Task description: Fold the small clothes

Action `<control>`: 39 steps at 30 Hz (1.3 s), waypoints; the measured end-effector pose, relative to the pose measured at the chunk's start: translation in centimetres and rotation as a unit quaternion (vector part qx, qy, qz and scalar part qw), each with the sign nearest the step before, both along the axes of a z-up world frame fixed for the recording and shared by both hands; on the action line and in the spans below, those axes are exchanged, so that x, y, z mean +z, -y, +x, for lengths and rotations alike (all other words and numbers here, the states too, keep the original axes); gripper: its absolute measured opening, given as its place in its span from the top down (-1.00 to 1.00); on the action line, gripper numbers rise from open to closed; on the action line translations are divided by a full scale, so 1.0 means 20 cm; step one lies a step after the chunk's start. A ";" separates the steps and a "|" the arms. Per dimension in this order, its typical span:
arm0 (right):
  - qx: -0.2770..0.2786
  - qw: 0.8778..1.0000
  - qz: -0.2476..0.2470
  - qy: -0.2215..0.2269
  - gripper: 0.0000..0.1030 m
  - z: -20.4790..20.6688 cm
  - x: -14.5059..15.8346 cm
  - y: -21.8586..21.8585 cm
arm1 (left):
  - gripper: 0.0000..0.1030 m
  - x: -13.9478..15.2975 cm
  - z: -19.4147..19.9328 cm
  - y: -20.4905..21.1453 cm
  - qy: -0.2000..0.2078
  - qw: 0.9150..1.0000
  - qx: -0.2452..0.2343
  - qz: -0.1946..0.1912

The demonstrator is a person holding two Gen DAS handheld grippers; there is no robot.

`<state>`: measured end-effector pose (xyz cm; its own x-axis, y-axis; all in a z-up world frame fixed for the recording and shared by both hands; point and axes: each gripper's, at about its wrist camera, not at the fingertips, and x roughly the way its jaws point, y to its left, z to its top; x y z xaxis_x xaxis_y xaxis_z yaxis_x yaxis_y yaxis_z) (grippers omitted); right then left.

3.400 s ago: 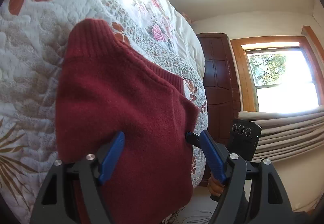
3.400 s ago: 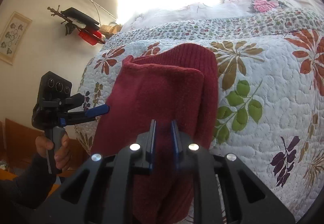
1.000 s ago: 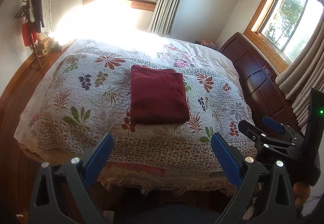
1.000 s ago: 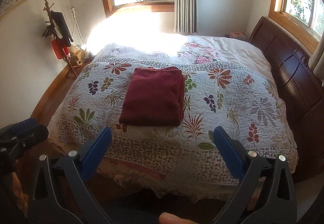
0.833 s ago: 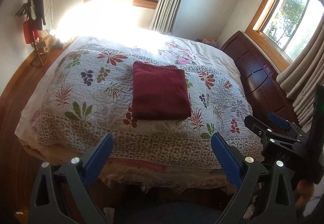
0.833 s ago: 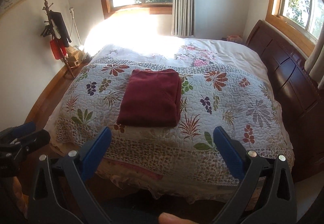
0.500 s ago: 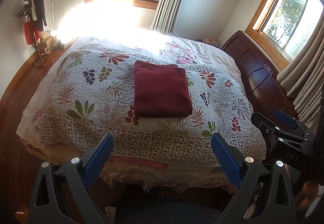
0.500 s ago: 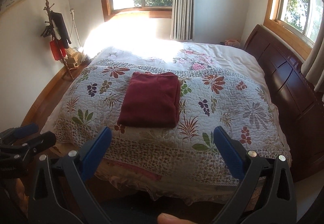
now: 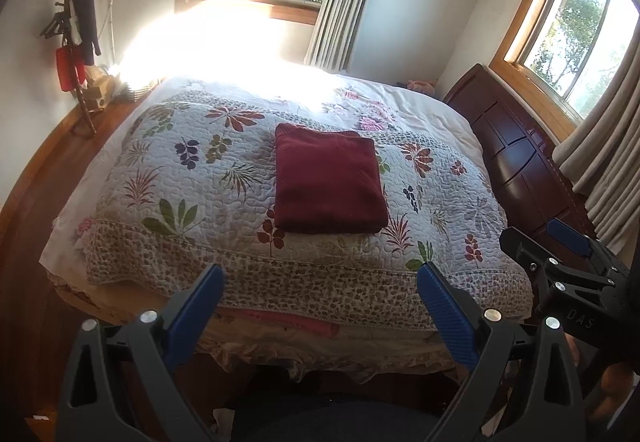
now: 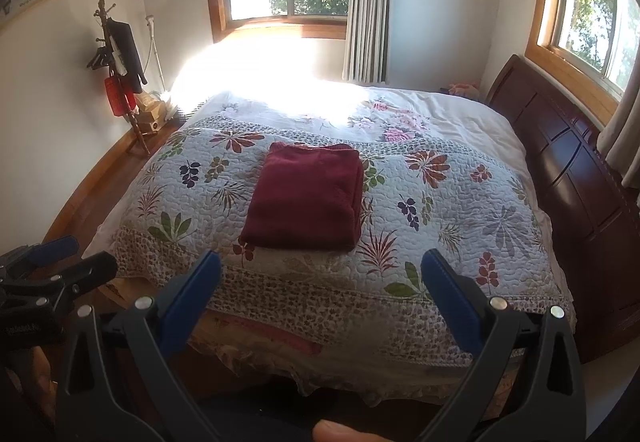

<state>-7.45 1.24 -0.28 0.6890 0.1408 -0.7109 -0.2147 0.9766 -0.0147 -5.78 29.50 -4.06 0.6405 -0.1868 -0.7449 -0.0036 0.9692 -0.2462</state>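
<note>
Off to the far left of our left gripper (image 9: 318, 296), against the wall, we see a dark wooden coat stand (image 9: 74, 42) hung with a black garment and a red bag. Our left gripper, with its blue-padded black fingers (image 9: 196, 308), has its jaws spread wide and holds nothing; it hangs short of the foot of the bed, apart from the bedding. Straight ahead of it, between the lines of the two fingers, lies the dark red knitted garment folded into a neat rectangle (image 9: 328, 182), flat on the white quilted bedspread printed with coloured leaves and flowers (image 9: 180, 178), about midway up the bed. To the right of this gripper we see our right gripper (image 9: 560, 242) from the side, also clear of the quilt. In the right wrist view, the left gripper (image 10: 52, 256) shows at the far left edge, and the right gripper (image 10: 320, 282) likewise has its jaws wide apart with nothing in them. The folded red garment (image 10: 306, 198) sits ahead of it and a little to its left, near the left finger's line. Further right, beyond the quilt, runs the dark reddish-brown panelled wooden headboard (image 10: 568, 162), under a wood-framed window (image 10: 588, 2) with pale grey curtains (image 10: 624, 138).
</note>
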 end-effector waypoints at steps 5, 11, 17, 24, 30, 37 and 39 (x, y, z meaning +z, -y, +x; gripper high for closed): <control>0.001 1.000 -0.001 0.001 -0.94 -0.01 0.00 -0.01 | -0.89 0.01 -0.01 -0.01 0.002 1.000 0.002 0.005; 0.001 1.000 -0.002 0.001 -0.94 -0.01 0.00 -0.02 | -0.89 0.01 0.00 -0.01 0.004 1.000 0.004 0.010; 0.005 1.000 -0.003 -0.002 -0.94 -0.01 0.00 -0.02 | -0.89 0.01 0.00 -0.01 0.003 1.000 0.005 0.013; 0.006 1.000 -0.001 -0.005 -0.94 0.00 0.00 -0.02 | -0.89 0.02 0.01 0.00 0.001 1.000 0.004 0.018; 0.004 1.000 -0.001 -0.004 -0.94 0.01 0.00 -0.02 | -0.89 0.01 0.03 0.01 -0.001 1.000 -0.002 0.018; 0.006 1.000 -0.005 -0.002 -0.94 0.05 0.00 -0.03 | -0.89 0.00 0.06 0.01 -0.002 1.000 -0.004 0.013; 0.006 1.000 -0.006 0.001 -0.94 0.05 0.00 -0.03 | -0.89 0.00 0.07 0.00 -0.005 1.000 -0.005 0.011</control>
